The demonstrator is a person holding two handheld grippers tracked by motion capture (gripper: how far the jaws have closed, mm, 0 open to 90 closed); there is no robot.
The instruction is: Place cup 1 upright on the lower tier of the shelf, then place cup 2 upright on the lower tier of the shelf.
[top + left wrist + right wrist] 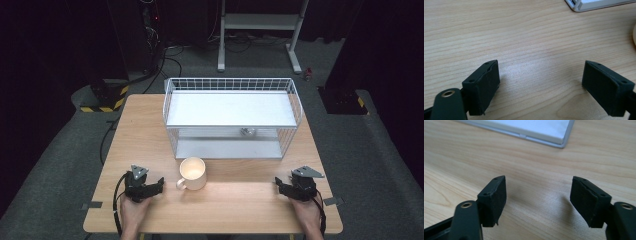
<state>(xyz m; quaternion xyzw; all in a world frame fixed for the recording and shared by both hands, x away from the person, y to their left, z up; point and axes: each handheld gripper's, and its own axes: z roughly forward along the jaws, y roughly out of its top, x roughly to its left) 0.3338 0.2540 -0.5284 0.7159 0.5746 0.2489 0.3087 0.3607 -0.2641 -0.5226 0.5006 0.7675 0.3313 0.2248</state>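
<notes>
A cream mug (192, 173) stands upright on the wooden table (225, 200), handle toward the front left, just in front of a white wire shelf rack (232, 117). My left gripper (161, 182) rests on the table left of the mug, open, jaws pointing right toward it. In the left gripper view the left gripper (541, 82) holds nothing, and the mug's rim (634, 35) shows at the right edge. My right gripper (276, 183) rests near the front right, open and pointing left. In the right gripper view the right gripper (537, 200) has bare wood between its jaws.
The rack has an upper shelf and a lower tray (227, 148); a small metal object (247, 132) lies under the upper shelf. The rack's base corner (579, 6) and base plate (541, 130) lie ahead of the grippers. Cables and a stand (260, 30) sit on the floor beyond.
</notes>
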